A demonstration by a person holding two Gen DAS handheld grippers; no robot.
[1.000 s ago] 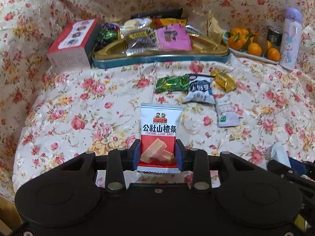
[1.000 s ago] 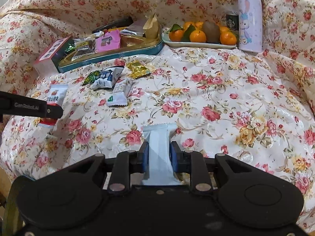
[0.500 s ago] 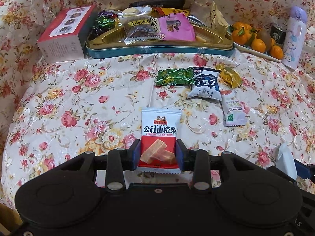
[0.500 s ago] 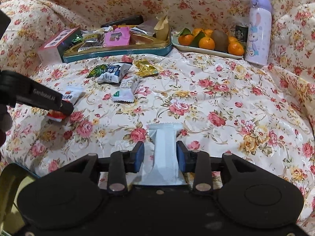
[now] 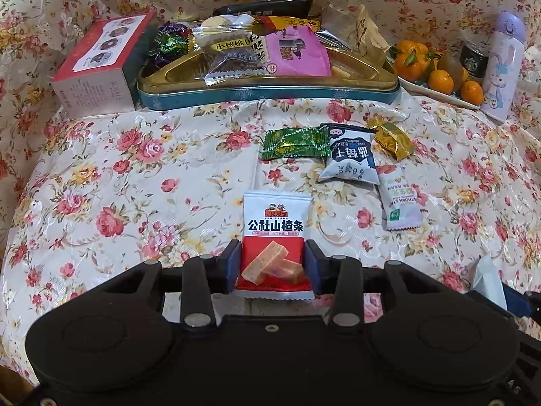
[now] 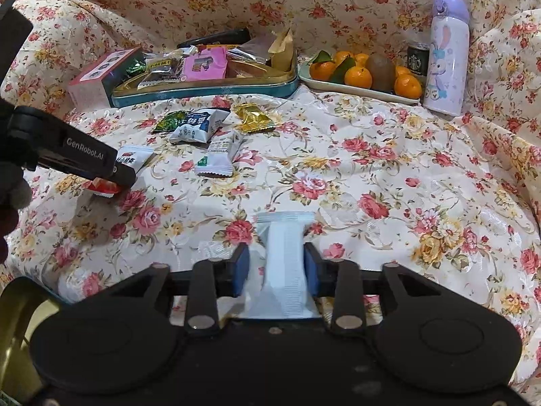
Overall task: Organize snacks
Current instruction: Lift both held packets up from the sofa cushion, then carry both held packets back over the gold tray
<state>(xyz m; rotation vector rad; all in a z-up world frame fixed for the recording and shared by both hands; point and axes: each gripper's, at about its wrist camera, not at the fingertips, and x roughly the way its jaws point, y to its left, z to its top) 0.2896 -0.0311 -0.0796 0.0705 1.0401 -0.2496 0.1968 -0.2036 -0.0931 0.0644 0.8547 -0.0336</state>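
Observation:
A red-and-white hawthorn snack packet (image 5: 275, 226) stands between the pads of my left gripper (image 5: 274, 264), which is shut on its lower half with the jaws closing; the right wrist view shows it lifted just off the cloth (image 6: 133, 159). My right gripper (image 6: 276, 267) has a creased white packet (image 6: 285, 253) between its jaws. That packet touches the right pad, and cloth shows between it and the left pad. Several loose snacks lie mid-table: green (image 5: 294, 142), dark blue and white (image 5: 351, 159), gold (image 5: 392, 137) and a white stick (image 5: 402, 203). The teal-and-gold tin tray (image 5: 270, 94) at the back holds more packets.
A red box (image 5: 98, 67) sits left of the tin. Right of it stand a plate (image 6: 355, 89) of oranges and a kiwi, a small dark can (image 6: 417, 59) and a lilac bottle (image 6: 446, 57). Flowered cloth covers the table and rises behind it. A gloved hand (image 6: 10, 196) is at the left edge.
My right jaws have widened from a tight pinch on the white packet. My left gripper has carried the hawthorn packet a little forward and down, nearer the loose snacks.

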